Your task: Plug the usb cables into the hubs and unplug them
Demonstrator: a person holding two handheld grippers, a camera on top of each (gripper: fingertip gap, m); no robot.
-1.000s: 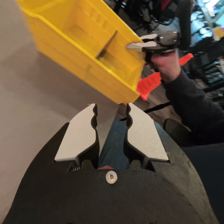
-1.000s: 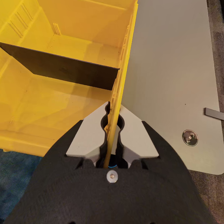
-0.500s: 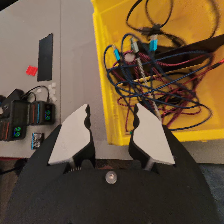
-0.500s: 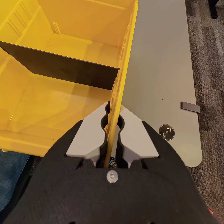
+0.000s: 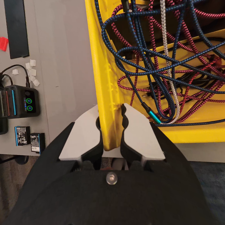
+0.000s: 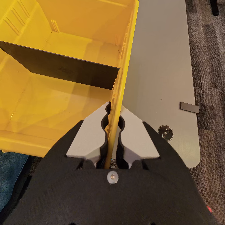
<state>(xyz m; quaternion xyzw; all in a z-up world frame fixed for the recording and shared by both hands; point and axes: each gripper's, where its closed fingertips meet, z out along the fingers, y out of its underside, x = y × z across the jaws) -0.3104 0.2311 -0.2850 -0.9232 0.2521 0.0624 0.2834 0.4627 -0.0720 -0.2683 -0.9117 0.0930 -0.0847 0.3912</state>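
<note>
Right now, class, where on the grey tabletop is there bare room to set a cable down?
A bare strip of grey tabletop runs between the yellow plastic bin and the black charger boxes. More lies right of the empty yellow bin, before the round button. Crowded: the braided cable tangle.

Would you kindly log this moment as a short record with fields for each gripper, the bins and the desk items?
left gripper: fingers astride the left wall of the yellow bin, gap still visible on one side
right gripper: shut on the right wall of the empty yellow bin
cable bin contents: tangled blue, red and white braided usb cables
empty bin: black divider across it
desk left of bin: black charger with green rings, two battery packs, black strip
</note>
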